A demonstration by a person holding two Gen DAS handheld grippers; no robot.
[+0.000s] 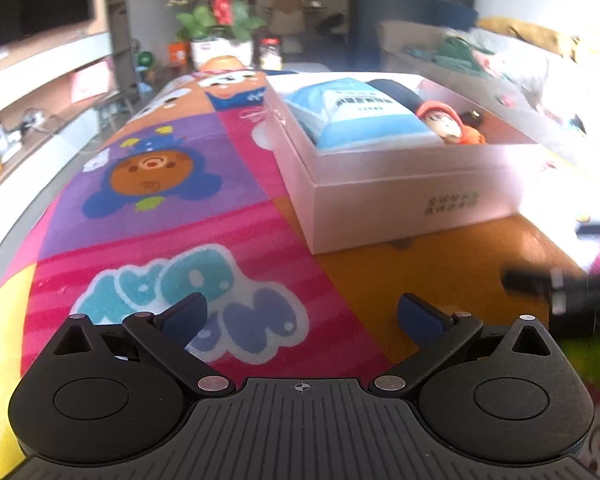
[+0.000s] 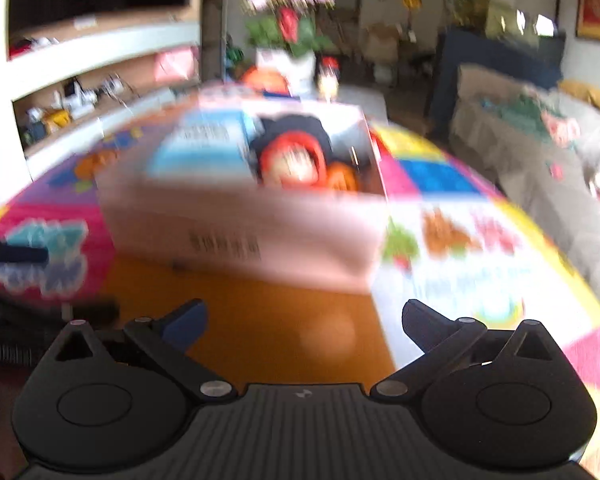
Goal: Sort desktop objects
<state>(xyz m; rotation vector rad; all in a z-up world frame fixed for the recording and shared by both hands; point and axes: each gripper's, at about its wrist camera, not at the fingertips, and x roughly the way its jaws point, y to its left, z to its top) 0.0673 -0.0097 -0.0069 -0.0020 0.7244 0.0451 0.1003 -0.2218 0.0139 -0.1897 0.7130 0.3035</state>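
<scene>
Bright cartoon pictures cover the table cloth, with a pink patch, a purple patch with a round brown face, and an orange patch near the front. On the cloth sits a white box with no lid, a bit to the right and farther away in the left wrist view. Inside the box lies a blue and white pack on the left side, and a little doll with an orange hood on the right side, touching the pack. Something dark lies behind them, but it is hard to tell what it is. Far away at the end of the table stands a pot of pink flowers, and a couch with messy things is on the right. The left gripper hangs over the pink and orange patches, near the box but not touching it. Its jaws are spread wide and hold nothing. The right gripper is over the orange patch, right in front of the box, and its picture is very blurry. Its jaws are spread wide too, with nothing between them.
</scene>
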